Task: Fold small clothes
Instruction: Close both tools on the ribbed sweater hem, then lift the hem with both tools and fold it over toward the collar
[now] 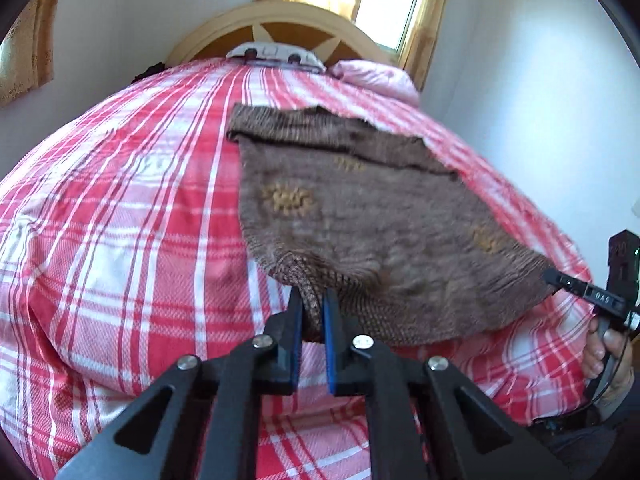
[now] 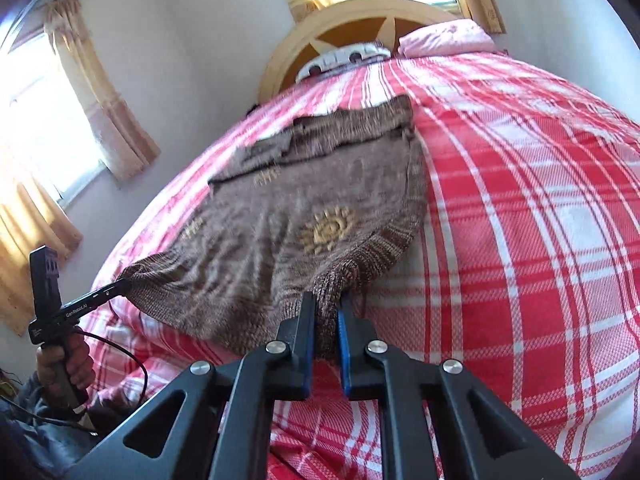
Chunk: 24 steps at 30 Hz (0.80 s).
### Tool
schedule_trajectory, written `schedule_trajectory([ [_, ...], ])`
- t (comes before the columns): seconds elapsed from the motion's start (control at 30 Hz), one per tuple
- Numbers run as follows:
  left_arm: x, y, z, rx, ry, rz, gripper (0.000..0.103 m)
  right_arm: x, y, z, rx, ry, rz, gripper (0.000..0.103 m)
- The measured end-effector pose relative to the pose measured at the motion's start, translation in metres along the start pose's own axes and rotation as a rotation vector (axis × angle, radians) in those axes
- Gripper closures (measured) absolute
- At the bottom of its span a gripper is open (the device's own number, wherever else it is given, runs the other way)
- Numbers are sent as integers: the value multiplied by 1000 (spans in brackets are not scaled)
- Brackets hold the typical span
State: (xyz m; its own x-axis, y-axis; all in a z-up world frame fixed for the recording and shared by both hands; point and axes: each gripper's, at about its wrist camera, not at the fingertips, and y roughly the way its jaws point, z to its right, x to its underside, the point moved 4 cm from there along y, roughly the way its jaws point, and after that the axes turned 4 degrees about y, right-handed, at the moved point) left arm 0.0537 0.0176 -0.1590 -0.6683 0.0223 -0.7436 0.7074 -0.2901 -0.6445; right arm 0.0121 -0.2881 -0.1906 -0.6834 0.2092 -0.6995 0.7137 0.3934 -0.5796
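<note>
A brown knit sweater [image 1: 360, 216] with tan sun-like motifs lies on a bed covered by a red-and-white plaid sheet [image 1: 120, 220]. Its far part rests flat on the sheet, with a darker folded band across the top toward the headboard. Its near ribbed hem is raised off the sheet at both near corners, so the cloth sags between them.

The left gripper [image 1: 312, 304] is pinching one hem corner: its blue-padded fingers [image 1: 330, 320] press on a bunched fold of rib knit. The right gripper [image 2: 326, 312] pinches the other hem corner in the same way, with the knit squeezed between its pads. In the left wrist view the right gripper shows at the right edge, its thin tip at the sweater's corner and a hand [image 1: 604, 356] around its handle. In the right wrist view the left gripper appears at the left edge, tip in the hem corner, held by a hand [image 2: 66, 364] with a black cable [image 2: 128, 356] looping from it.

Beyond the sweater stands a rounded wooden headboard [image 1: 280, 24]; a white object [image 1: 274, 54] lies at its foot, too small to identify. A pink pillow [image 1: 376, 76] sits beside it. Behind are yellow curtains [image 2: 100, 92] and bright windows in white walls.
</note>
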Motion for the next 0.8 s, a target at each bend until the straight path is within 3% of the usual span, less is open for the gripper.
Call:
schedule_trajectory([
  [0.3,-39,-2,-1,7,20,91,94,-34,-17,-11,-55,5,100,95],
  [0.5,-73,10,-10,17,-13,117,94,-67,-15,-10,-66,15,146,101],
  [0.67,-81,23,-14,28,-29,110,94,-81,-2,-8,-66,5,105,101],
  [0.8,-69,29,-18,35,-47,84,94,-70,-1,1,-12,-10,62,101],
])
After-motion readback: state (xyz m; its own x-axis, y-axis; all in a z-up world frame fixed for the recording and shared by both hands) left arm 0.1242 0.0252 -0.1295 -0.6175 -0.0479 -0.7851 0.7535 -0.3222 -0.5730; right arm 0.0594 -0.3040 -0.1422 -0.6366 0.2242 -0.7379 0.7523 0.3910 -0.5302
